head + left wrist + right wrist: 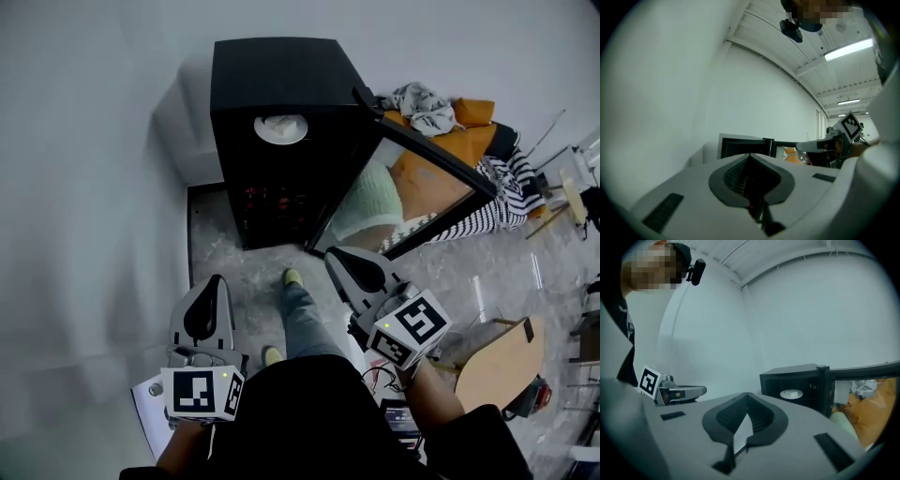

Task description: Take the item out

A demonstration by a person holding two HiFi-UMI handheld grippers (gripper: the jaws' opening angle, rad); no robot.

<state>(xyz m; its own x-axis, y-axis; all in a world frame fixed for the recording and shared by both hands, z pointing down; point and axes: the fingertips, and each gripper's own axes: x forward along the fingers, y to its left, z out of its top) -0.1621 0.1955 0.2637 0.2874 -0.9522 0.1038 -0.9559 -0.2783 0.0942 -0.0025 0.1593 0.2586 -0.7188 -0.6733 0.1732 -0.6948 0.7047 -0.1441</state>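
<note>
A black cabinet (281, 80) stands against the wall with its glass door (427, 183) swung open to the right. Inside, a white plate (280, 128) carries a pale item; the right gripper view shows the plate (791, 393) too. My left gripper (217, 281) is well short of the cabinet, low on the left, jaws together and empty. My right gripper (331, 255) is closer to the open door, jaws shut with nothing between them. In the left gripper view, the jaw tips (750, 155) meet below the cabinet (740, 146). The right gripper's tips (747, 394) also meet.
A heap of orange cushions and striped cloth (473, 150) lies behind the open door. A wooden board (502, 361) leans at the lower right. The person's feet (292, 277) stand on the marbled floor before the cabinet. A white wall fills the left side.
</note>
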